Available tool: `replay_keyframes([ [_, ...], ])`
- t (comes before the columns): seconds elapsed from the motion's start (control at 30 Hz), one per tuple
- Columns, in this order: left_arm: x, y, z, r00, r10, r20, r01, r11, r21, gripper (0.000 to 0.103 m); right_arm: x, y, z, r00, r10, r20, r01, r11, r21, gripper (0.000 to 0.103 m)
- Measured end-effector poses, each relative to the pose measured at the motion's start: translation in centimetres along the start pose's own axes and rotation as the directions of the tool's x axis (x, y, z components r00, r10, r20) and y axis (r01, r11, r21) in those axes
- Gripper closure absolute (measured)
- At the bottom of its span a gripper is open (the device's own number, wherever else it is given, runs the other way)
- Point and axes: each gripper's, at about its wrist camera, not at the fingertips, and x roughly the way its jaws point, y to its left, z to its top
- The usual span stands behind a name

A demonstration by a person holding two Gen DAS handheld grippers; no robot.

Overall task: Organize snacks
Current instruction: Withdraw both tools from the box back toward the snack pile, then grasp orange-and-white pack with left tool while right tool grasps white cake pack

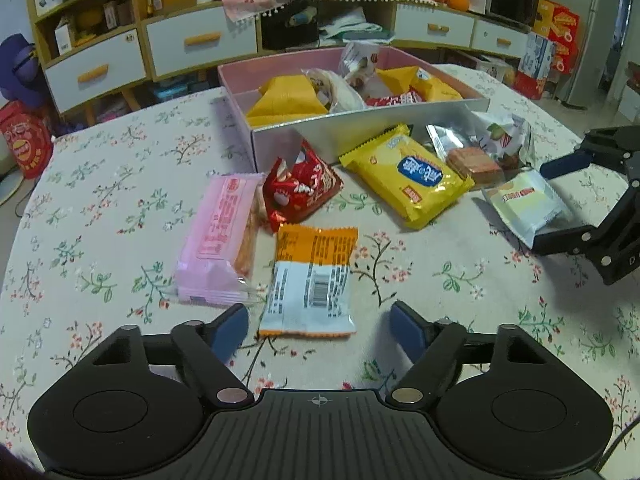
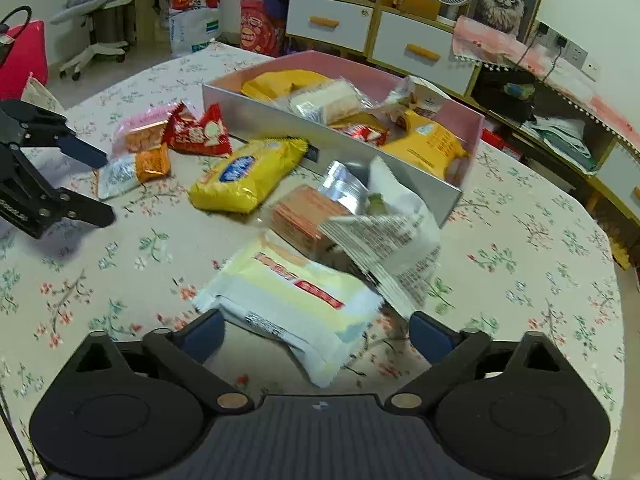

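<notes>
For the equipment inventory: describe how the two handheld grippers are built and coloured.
Both match. The left gripper and right gripper have matte black bodies with a ribbed centre panel bearing a small crosshair mark, two round housings, black linkage arms with silver pivot pins, and dark blue finger pads. No hands or sleeves show.

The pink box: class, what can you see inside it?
Inside the pink box: two yellow packets, a clear-wrapped pale snack, a red wrapper and a white pack. Anything beneath them is covered.
</notes>
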Motion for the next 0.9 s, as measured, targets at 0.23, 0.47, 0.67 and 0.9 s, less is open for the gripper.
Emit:
replay_keyframes([
  [0.23, -0.5, -0.3, 0.2, 1.000, -0.016, -0.013, 0.016, 0.999, 0.033, 0.056, -0.6, 1.1, 0.3, 0.997, 0.074, 0.006, -0.074, 0.997, -0.014, 0.064],
  [0.47, -1.4, -0.6, -0.1, 0.993, -0.071, -0.091, 0.079, 0.993, 0.088, 0.054, -1.8, 3.3, 0.1, 0.984, 0.173, -0.042, -0.176, 0.978, -0.109, 0.060],
  [0.67, -1.0, -1.4, -0.1, 0.995, -0.061, -0.077, 0.068, 0.993, 0.092, 0.040, -1.7, 3.2, 0.2, 0.993, 0.105, -0.045, -0.111, 0.983, -0.149, 0.043],
  [0.9, -0.4, -1.9, 0.4, 0.997, -0.054, -0.054, 0.058, 0.995, 0.078, 0.040, -0.4, 2.6, 1.4, 0.996, 0.084, -0.019, -0.085, 0.987, -0.134, 0.042],
])
